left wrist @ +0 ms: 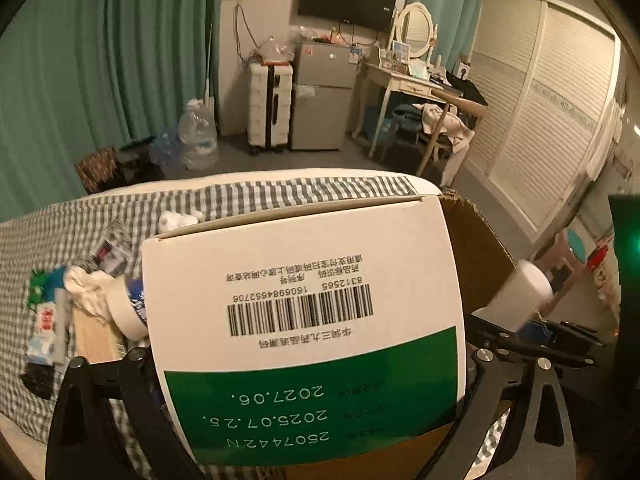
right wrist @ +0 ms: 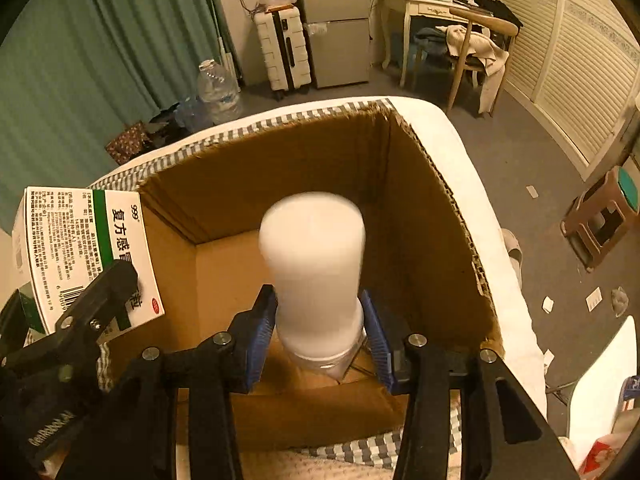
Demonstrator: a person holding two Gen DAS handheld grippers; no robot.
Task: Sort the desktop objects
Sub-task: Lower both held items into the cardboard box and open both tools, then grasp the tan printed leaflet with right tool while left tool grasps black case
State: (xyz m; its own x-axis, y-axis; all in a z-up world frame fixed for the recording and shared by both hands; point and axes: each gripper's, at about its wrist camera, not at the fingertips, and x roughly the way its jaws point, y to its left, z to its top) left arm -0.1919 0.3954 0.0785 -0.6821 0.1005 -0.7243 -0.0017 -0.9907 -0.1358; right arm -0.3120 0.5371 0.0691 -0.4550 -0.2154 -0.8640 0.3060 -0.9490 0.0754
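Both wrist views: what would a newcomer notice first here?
The white bottle in the right gripper hangs over the open cardboard box. The green-and-white medicine box, in the left gripper, fills the left view, by the cardboard box's left wall.

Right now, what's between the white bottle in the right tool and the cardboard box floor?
Nothing: in the right wrist view the white plastic bottle hangs over the brown cardboard box's bare floor.
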